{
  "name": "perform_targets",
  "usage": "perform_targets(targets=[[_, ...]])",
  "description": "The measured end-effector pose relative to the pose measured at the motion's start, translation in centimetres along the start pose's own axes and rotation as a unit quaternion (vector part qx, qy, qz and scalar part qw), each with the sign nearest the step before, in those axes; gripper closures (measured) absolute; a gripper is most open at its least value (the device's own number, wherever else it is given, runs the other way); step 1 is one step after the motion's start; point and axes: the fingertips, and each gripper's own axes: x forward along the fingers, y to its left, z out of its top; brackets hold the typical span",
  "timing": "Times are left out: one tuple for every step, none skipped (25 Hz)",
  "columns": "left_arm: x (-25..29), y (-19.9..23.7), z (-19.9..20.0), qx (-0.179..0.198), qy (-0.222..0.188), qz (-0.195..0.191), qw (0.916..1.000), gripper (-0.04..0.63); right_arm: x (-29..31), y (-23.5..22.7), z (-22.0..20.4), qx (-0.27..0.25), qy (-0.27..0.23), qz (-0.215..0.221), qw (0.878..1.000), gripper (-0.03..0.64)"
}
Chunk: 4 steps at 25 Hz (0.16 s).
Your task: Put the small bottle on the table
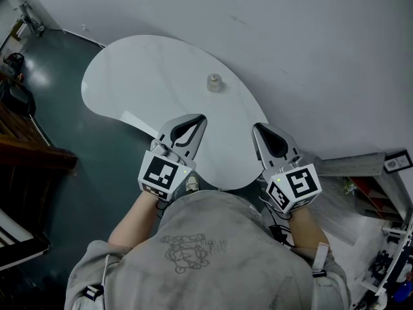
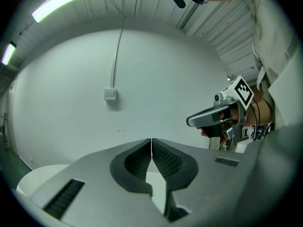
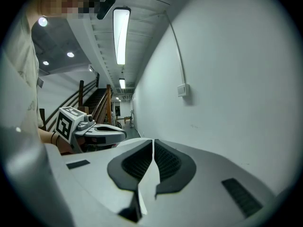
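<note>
Bottle: small bottle (image 1: 213, 82) upright on tabletop (image 1: 142, 76), far side, approx. 12 o'clock from grippers, well apart; looks already set down.
L gripper (image 1: 201, 119): fingers (image 2: 165, 161) pressed together, nothing btwn; over near edge, 7 o'clock of bottle.
R gripper (image 1: 256, 127): fingers (image 3: 137, 164) pressed together, empty; 5 o'clock of bottle.
Why: prob. parked clear so bottle stands undisturbed.

Lab/workshop-type bldg, not a home: dark painted floor (image 1: 110, 160), bare white wall (image 1: 310, 57), ribbed panel ceiling (image 2: 156, 4) w/ strip light (image 3: 121, 34), wooden stairs (image 3: 97, 98), surface-run conduit (image 2: 116, 56) down to a switch (image 2: 110, 94).
</note>
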Motion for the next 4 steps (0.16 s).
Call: perform_targets(targets=[[-0.04,0.12,0.01,-0.001,0.001,0.001,1.0,0.575,0.08,0.07,0.08,0.001,0.001,0.0,1.0,0.581],[-0.06,0.26,0.03,-0.001,0.001,0.001,1.0,0.575,0.18,0.13,0.15,0.001,0.0,0.001,1.0,0.581],[-0.08,0.4,0.05,-0.001,0.002,0.002,1.0,0.575,0.29,0.18,0.22,0.001,0.0,0.003,1.0,0.581],[-0.1,0.55,0.07,-0.002,0.003,0.002,1.0,0.575,0.4,0.24,0.3,0.001,-0.001,0.004,1.0,0.581]])
